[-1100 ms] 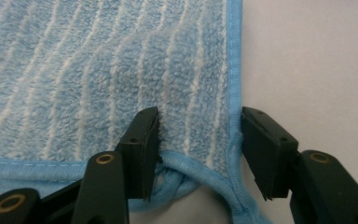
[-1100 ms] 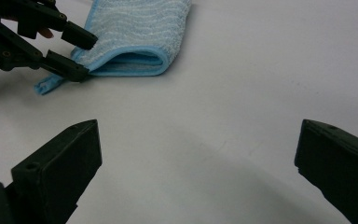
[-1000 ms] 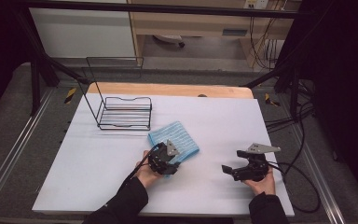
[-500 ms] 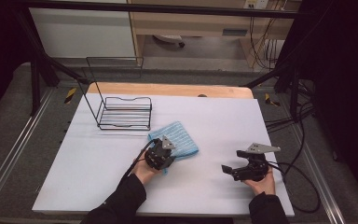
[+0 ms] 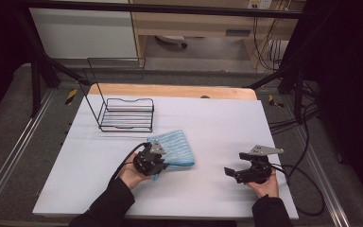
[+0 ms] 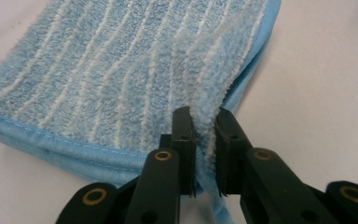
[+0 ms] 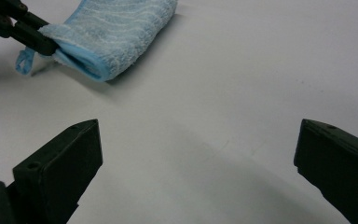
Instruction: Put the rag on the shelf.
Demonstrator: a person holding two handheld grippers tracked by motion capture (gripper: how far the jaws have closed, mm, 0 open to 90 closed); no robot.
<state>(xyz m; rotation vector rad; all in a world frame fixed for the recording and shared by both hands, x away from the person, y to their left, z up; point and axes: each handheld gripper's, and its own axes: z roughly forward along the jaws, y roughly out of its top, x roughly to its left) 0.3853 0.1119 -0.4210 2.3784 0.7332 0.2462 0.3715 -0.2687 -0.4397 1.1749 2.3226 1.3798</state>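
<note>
folded light-blue terry cloth with pale stripes (image 6: 121, 79), stitched hem, top layer puckered upward. pinched at its near corner by left gripper (image 6: 204, 140), jaws just closed. right gripper (image 7: 196, 163) spread wide, holding nothing.

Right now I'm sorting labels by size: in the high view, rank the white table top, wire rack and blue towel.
1. White table top, largest by far.
2. Wire rack.
3. Blue towel, smallest, though it lies nearer the camera than the rack.

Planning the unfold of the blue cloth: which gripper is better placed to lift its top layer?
Left. The left gripper has just closed its jaws on the blue cloth's top layer; the right gripper sits open, well apart from it.
</note>
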